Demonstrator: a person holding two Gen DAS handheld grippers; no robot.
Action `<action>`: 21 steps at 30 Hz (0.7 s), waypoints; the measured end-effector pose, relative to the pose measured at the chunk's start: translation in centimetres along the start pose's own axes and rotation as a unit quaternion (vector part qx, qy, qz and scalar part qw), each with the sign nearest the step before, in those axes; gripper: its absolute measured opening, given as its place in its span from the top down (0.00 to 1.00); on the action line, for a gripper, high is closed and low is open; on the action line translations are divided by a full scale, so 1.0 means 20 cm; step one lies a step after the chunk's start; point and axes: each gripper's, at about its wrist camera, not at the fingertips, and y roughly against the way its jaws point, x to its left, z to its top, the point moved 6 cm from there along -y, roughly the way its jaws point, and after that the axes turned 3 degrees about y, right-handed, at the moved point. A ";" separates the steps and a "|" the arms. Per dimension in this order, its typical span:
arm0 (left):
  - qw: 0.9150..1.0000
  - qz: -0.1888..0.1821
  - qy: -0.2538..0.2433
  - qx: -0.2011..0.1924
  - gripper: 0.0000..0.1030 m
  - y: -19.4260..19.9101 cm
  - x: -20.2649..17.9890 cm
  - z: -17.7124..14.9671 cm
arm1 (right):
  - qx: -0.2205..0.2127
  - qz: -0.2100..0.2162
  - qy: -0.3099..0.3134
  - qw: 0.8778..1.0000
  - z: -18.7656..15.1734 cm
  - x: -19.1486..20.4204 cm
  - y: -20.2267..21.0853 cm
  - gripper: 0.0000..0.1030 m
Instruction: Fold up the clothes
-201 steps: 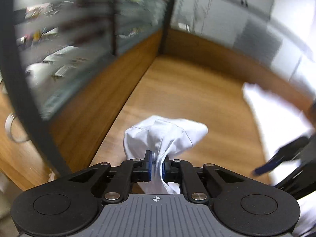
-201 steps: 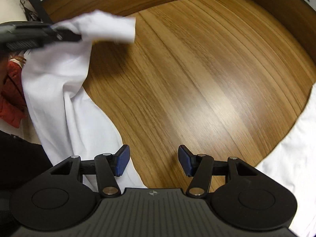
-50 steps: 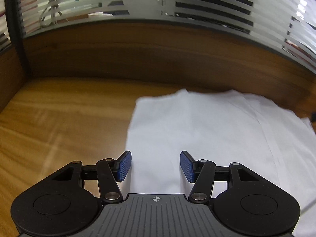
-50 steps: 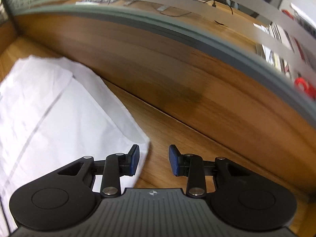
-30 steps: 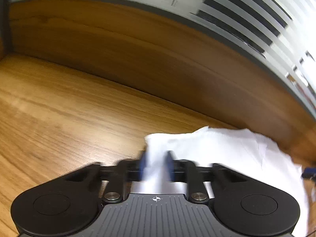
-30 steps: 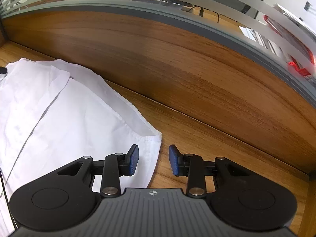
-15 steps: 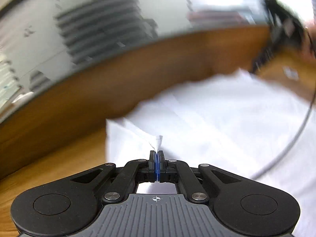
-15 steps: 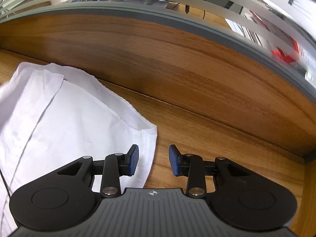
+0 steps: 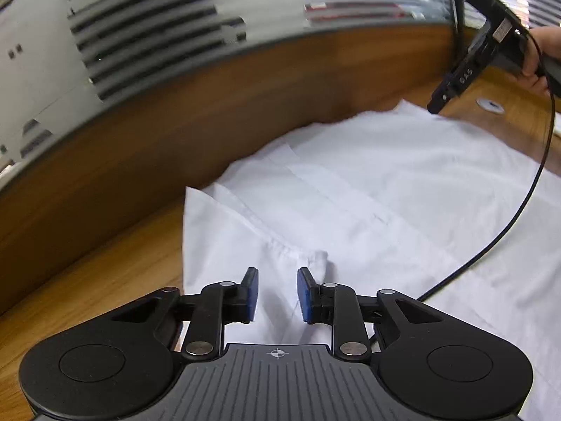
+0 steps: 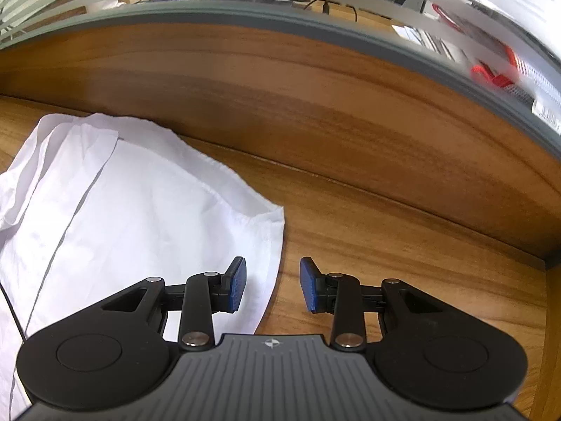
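Your left gripper (image 9: 277, 293) is now releasing pinched white shirt (image 9: 385, 189); right gripper (image 10: 271, 282) hovering unclenched, straddling hem on tabletop (image 10: 403, 245). Keeping layers flat looks wise.

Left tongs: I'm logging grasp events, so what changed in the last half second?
The left tongs let go: they were shut on a pinched peak of the white garment and now stand open over it, leaving a small raised tuft. The right tongs stayed open astride the garment's edge on the wooden table.
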 end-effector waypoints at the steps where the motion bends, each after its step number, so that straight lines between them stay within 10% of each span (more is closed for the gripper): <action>1: 1.000 -0.005 -0.002 0.003 0.73 -0.01 -0.02 -0.01 | 0.000 0.001 0.001 1.000 -0.01 0.00 0.00 0.63; 15: 0.998 -0.006 -0.048 0.031 0.76 -0.08 -0.08 -0.01 | -0.017 0.014 0.006 1.000 0.00 -0.02 -0.01 0.63; 21: 0.998 -0.033 -0.027 0.044 0.92 -0.10 -0.09 0.01 | -0.027 0.021 0.019 0.999 0.04 0.02 -0.04 0.63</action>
